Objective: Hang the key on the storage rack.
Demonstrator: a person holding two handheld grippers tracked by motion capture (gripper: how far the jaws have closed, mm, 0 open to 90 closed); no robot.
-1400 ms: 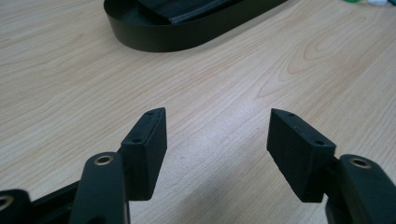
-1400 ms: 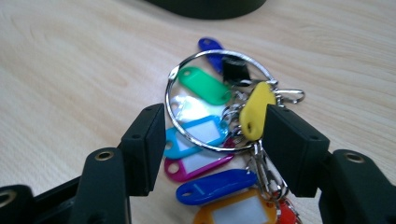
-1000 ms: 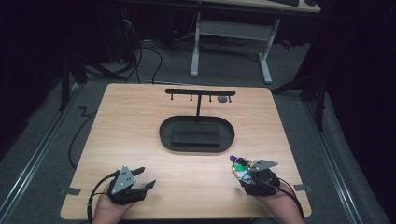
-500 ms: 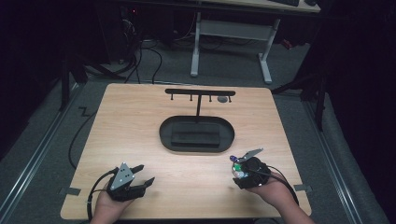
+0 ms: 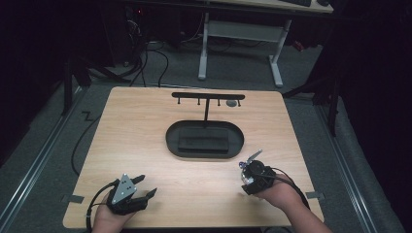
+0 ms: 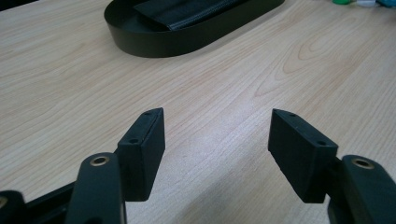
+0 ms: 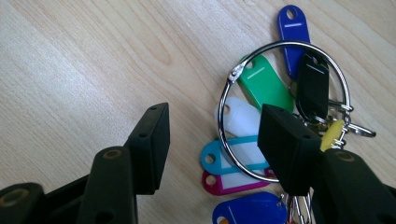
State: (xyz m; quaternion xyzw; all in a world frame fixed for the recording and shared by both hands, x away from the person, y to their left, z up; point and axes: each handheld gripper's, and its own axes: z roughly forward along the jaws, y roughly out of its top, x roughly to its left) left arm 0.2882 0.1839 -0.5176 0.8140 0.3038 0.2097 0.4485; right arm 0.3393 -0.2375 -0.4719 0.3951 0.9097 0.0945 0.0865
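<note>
A metal key ring (image 7: 285, 43) with several coloured plastic tags lies flat on the wooden table (image 5: 194, 194), and I also see the bunch of tags (image 5: 241, 165) in the high view. My right gripper (image 7: 215, 121) hovers over it, pointing down. Its jaws have just been closing and still stand apart: the ring's left arc lies between them and the right jaw hangs above the ring's lower right. The pads press on nothing. My left gripper (image 5: 147, 184) rests near the front left edge, open and with nothing in it (image 6: 217, 135).
A black oval tray (image 5: 170, 141) holding a dark flat block sits mid-table, and its wall (image 6: 154, 44) lies ahead of the left gripper. Behind it stands a black T-shaped rack (image 5: 208, 96) with small hooks. Bare wood lies between the two hands.
The right hand has shifted a little to the left over the key ring, and its grey top plate has tipped up. The left hand has stayed put.
</note>
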